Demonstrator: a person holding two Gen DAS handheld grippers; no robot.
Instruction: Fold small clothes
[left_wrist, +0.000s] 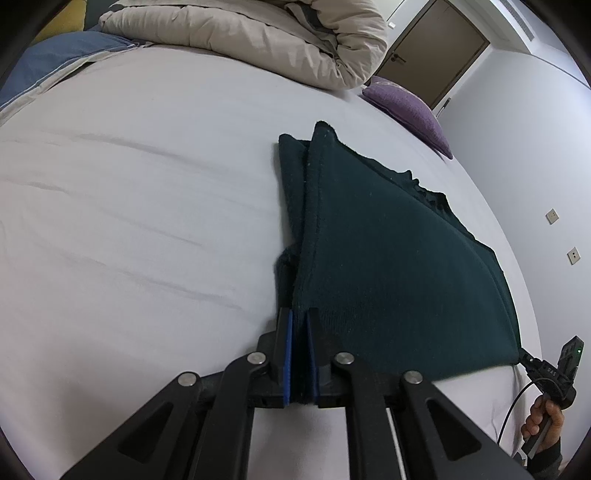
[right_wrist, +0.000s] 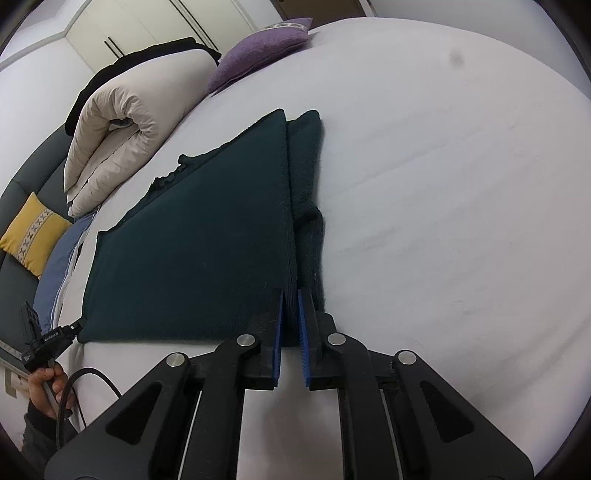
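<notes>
A dark green knit garment (left_wrist: 388, 258) lies partly folded on the white bed sheet (left_wrist: 147, 221). My left gripper (left_wrist: 300, 314) is shut on the garment's near left corner edge. In the right wrist view the same garment (right_wrist: 207, 229) spreads to the left. My right gripper (right_wrist: 290, 295) is shut on its near right corner edge, the cloth pinched between the blue pads. Each gripper shows in the other's view: the right one at the far right (left_wrist: 532, 360), the left one at the far left (right_wrist: 75, 326), both at the garment's near corners.
A rolled beige duvet (left_wrist: 258, 33) lies at the head of the bed, also in the right wrist view (right_wrist: 114, 122). A purple cushion (left_wrist: 410, 107) sits near it. A yellow cushion (right_wrist: 31, 232) and a blue pillow (right_wrist: 59, 258) are at the left. A door (left_wrist: 436, 48) is behind.
</notes>
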